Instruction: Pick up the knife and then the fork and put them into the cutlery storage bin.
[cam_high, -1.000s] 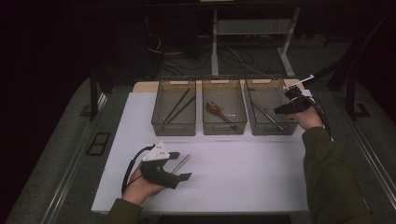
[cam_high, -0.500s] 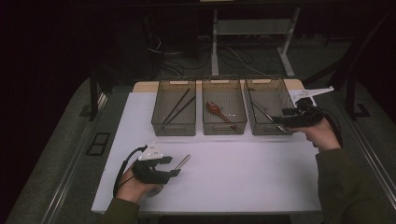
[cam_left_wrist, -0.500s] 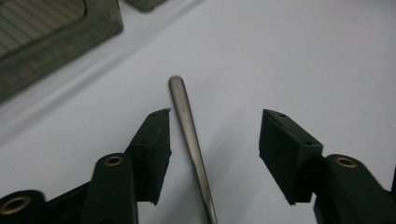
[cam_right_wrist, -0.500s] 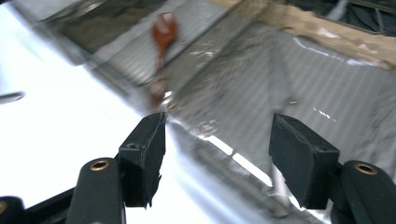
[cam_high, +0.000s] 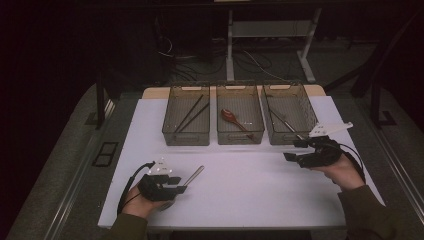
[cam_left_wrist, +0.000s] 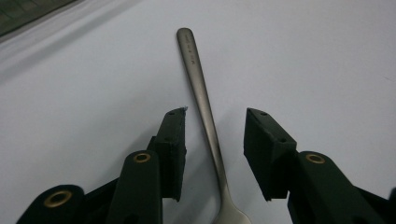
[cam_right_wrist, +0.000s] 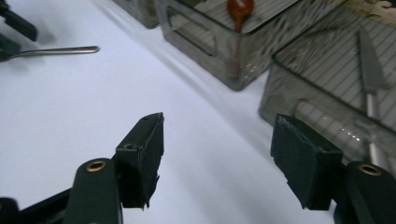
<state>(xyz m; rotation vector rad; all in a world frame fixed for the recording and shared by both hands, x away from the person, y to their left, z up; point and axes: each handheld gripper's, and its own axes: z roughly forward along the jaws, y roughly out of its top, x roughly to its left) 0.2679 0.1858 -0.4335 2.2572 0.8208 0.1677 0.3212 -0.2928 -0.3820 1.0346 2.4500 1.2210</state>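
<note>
Left gripper (cam_left_wrist: 212, 128): held low at the near-left of the white tabletop (cam_high: 250, 190); jaws spread apart, nothing clamped.
Metal utensil with slim matte-silver handle (cam_left_wrist: 201, 88): laid flat on the tabletop, handle running between the left jaws without touching either pad; head hidden at the bottom edge of the left gripper view. Handle tip is seen poking out beyond the gripper in the high view (cam_high: 194, 174).
Right gripper (cam_right_wrist: 224, 140): held at the right side of the tabletop, just before the right bin; jaws wide apart, empty.
Three clear smoked-plastic bins: lined up along the far edge.
Left bin (cam_high: 175, 132): two dark sticks are seen inside.
Middle bin (cam_high: 240, 137): a red-brown spoon (cam_high: 231, 117) is lying in it.
Right bin (cam_high: 305, 117): metal cutlery is seen inside, type unclear.
</note>
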